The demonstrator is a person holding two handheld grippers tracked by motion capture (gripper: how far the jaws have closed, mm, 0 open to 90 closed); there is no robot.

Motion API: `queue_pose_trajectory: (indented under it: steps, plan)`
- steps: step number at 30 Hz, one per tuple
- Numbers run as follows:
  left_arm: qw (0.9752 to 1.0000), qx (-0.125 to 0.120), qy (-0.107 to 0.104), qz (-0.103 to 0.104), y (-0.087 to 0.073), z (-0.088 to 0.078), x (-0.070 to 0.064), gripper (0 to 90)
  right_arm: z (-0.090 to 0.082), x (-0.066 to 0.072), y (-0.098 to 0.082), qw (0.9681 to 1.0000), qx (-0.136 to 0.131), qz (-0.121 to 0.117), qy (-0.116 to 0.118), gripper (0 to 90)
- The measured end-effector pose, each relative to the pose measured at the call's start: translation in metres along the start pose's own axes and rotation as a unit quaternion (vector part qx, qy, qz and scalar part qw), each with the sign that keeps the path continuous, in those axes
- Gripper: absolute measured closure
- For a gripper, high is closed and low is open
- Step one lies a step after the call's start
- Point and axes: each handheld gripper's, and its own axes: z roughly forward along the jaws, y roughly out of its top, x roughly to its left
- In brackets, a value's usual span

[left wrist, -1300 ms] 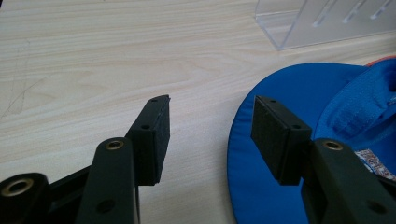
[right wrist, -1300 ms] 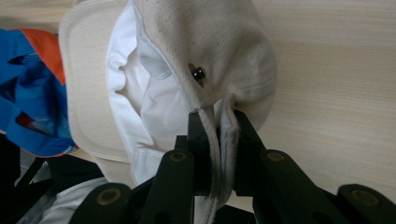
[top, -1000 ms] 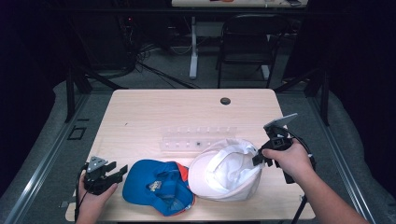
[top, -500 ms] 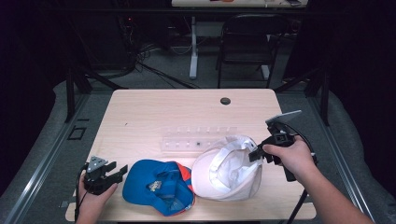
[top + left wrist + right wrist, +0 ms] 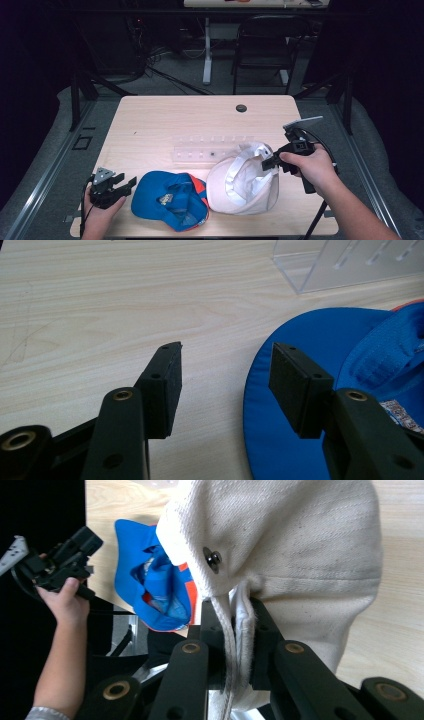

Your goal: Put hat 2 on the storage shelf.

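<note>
High view: the right gripper (image 5: 270,162) is pinching the white cap's (image 5: 243,181) rim beside the blue cap (image 5: 170,199) on the surface (image 5: 165,120). Left gripper view: jaws are standing open, empty. Right gripper view: jaws are clamping fabric; lifting slowly is advisable.

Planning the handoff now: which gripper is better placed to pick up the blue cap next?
Probably left. The left gripper stands open beside the blue cap, one pad over its brim. The right gripper is shut on the white cap, so it is busy.
</note>
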Motion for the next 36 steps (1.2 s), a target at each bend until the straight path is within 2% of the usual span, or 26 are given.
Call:
queue_pose_trajectory:
  steps: [1, 5, 7, 10, 11, 13, 21, 25, 27, 30, 32, 36]
  plan:
    - [1.0, 0.0, 0.0, 0.0, 0.0, 0.0, 0.0, 47.6, -0.001, 0.002, 0.0, 1.0, -0.002, 0.004, 0.008, 81.4]
    - [1.0, 0.0, 0.0, 0.0, 0.0, 0.0, -0.001, 47.6, -0.003, 0.002, 0.001, 0.9998, 0.004, 0.002, 0.017, 81.5]
    - [1.0, 0.0, 0.0, -0.001, 0.0, 0.0, -0.001, 47.6, -0.003, 0.003, 0.0, 0.9998, -0.001, 0.008, 0.02, 81.5]
    - [1.0, 0.0, 0.001, -0.001, 0.0, 0.0, -0.001, 47.6, -0.003, 0.003, 0.001, 0.9997, 0.001, 0.007, 0.025, 81.5]
    - [1.0, 0.0, 0.0, -0.001, 0.0, 0.0, -0.001, 47.6, -0.004, 0.003, 0.001, 0.9996, 0.009, 0.001, 0.027, 81.5]
    - [1.0, -0.001, 0.0, -0.002, 0.0, 0.001, -0.001, 47.6, -0.006, 0.006, 0.001, 0.9993, 0.003, 0.008, 0.036, 81.5]
    - [1.0, -0.002, 0.001, -0.003, 0.0, 0.0, -0.001, 47.6, -0.016, 0.017, 0.002, 0.9988, 0.003, 0.002, 0.048, 81.5]
    - [1.0, 0.0, 0.0, -0.001, 0.0, 0.0, 0.0, 47.6, -0.02, 0.022, 0.002, 0.9979, 0.0, 0.01, 0.064, 81.5]
    - [1.0, -0.001, 0.0, -0.001, 0.0, 0.0, -0.001, 47.6, -0.024, 0.022, 0.002, 0.9973, 0.004, 0.002, 0.073, 81.5]
    - [1.0, -0.001, 0.0, -0.002, 0.0, 0.0, -0.001, 47.7, -0.026, 0.025, 0.002, 0.9968, -0.007, 0.009, 0.08, 81.5]
    - [1.0, -0.002, -0.001, -0.002, 0.0, 0.001, -0.001, 47.6, -0.029, 0.028, 0.004, 0.9955, -0.007, 0.003, 0.095, 81.5]
    - [1.0, -0.004, -0.001, -0.004, 0.0, 0.001, -0.002, 47.7, -0.03, 0.032, 0.006, 0.994, -0.013, -0.001, 0.108, 81.5]
